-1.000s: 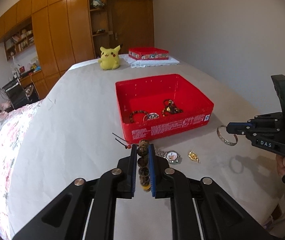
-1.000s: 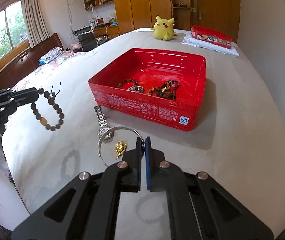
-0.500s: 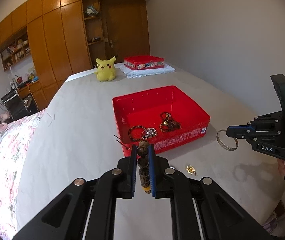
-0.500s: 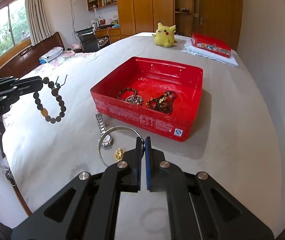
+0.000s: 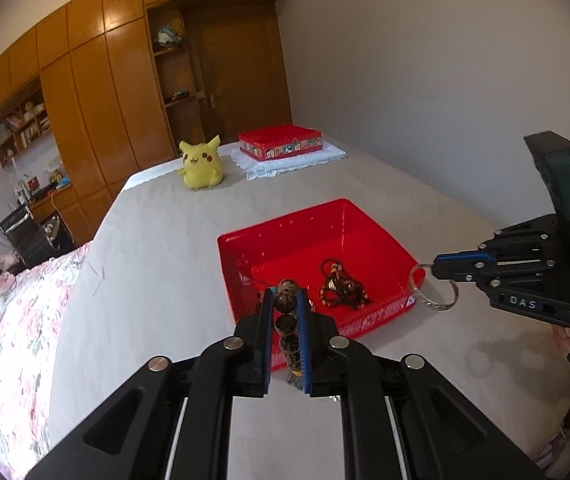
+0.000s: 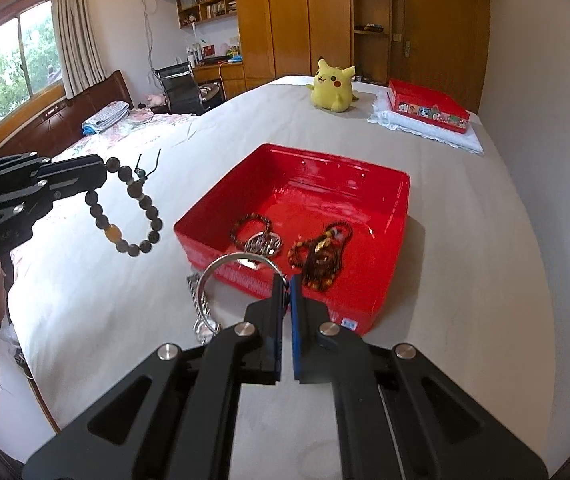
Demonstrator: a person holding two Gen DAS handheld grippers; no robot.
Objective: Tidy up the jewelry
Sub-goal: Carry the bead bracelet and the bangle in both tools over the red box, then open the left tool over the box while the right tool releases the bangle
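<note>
My left gripper (image 5: 286, 300) is shut on a dark bead bracelet (image 5: 287, 322), which hangs in the air left of the red box (image 6: 399, 216) as the bead bracelet (image 6: 133, 206) shows in the right wrist view. My right gripper (image 6: 286, 284) is shut on a silver bangle (image 6: 221, 266), held just above the box's near wall. From the left wrist view the bangle (image 5: 431, 302) hangs at the box's right corner (image 5: 413, 264). Inside the box lie a bead bracelet (image 6: 251, 226), a silver piece (image 6: 263, 244) and a brown bead tangle (image 6: 321, 256).
A silver watch (image 6: 201, 308) lies on the grey cover in front of the box. At the far end sit a yellow plush toy (image 6: 333, 86) and a red tin (image 6: 429, 108) on a white cloth. A floral bedspread (image 5: 1, 340) lies to the left.
Both grippers have risen and moved toward the red box with their bracelets. The watch and gold pendant have slipped out of the left wrist view behind the fingers.
</note>
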